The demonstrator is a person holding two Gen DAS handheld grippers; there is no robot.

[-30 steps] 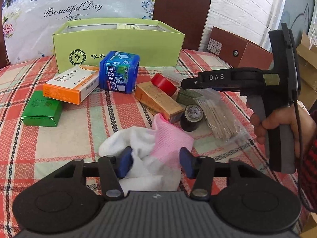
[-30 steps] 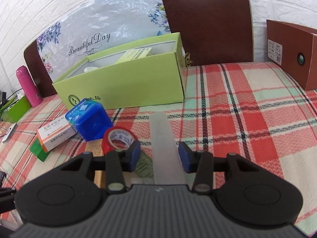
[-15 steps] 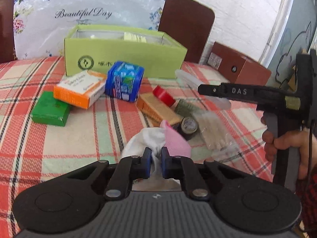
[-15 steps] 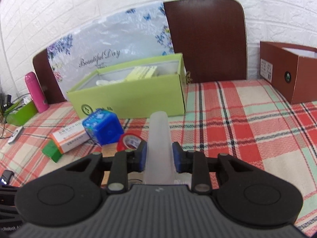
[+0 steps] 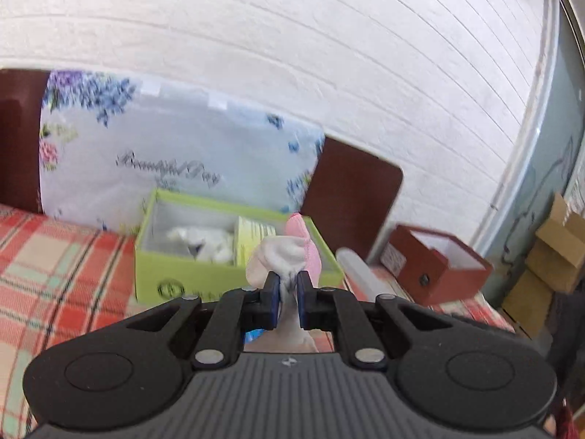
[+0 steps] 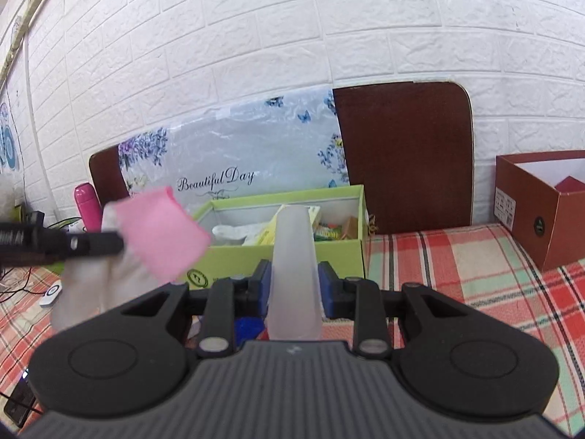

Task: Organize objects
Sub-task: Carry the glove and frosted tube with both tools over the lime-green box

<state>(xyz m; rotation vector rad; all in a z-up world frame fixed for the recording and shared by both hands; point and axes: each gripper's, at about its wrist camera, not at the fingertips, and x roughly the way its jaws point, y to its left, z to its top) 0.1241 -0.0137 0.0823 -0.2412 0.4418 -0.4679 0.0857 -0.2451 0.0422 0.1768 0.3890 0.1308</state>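
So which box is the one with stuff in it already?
Look at the flowery "Beautiful Day" bag leaning on the white brick wall. Right in front of it, on the checked cloth, sits the lime-green box, open on top with packets inside. The other open box, off to the right, is reddish-brown.

left wrist: faces green box (image 5: pixel 204 278), near | right wrist: same box (image 6: pixel 292 252), wall
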